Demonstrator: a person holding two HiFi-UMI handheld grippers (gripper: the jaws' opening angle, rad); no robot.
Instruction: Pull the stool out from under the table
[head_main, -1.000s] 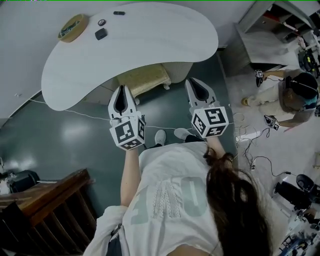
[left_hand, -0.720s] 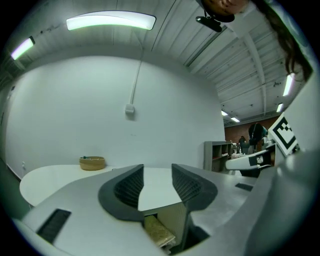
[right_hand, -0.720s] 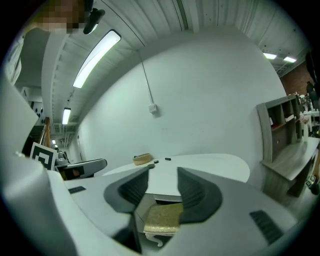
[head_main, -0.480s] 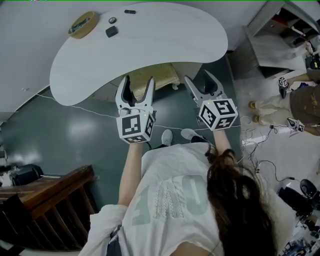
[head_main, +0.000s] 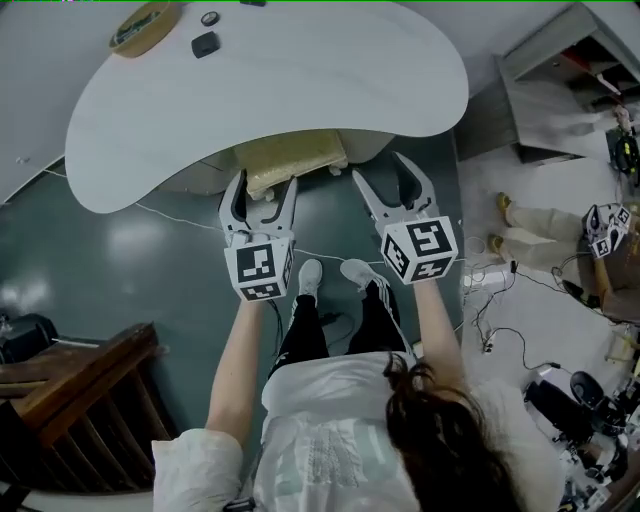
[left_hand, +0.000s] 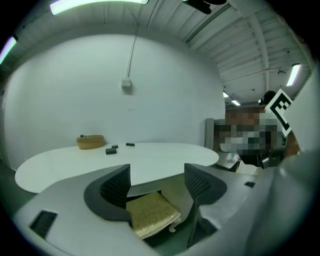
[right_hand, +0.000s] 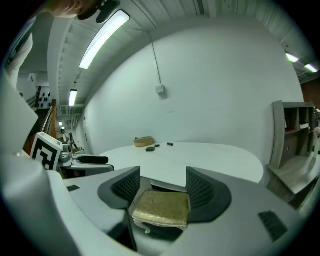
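The stool (head_main: 295, 153) has a yellowish cushioned seat and pale legs; it stands mostly under the near edge of the white curved table (head_main: 270, 90). My left gripper (head_main: 263, 190) hovers just short of the stool's left corner. Its jaws are opening, with nothing pressed between them. My right gripper (head_main: 386, 178) stands open in the air to the right of the stool. In the left gripper view the stool (left_hand: 150, 212) shows low between the jaws of my left gripper (left_hand: 157, 182). In the right gripper view the stool (right_hand: 162, 207) lies beyond my right gripper (right_hand: 162, 187), untouched.
A round woven basket (head_main: 140, 25) and small dark items (head_main: 205, 43) lie on the table's far side. A thin cable (head_main: 180, 220) runs across the dark green floor. Wooden railings (head_main: 70, 400) stand at lower left. A shelf unit (head_main: 560, 90), another person (head_main: 545, 230) and cables (head_main: 490, 300) are at right.
Both grippers have gone from shut to open. They have moved forward, closer to the stool under the table's edge, and the holder's feet and legs now show.
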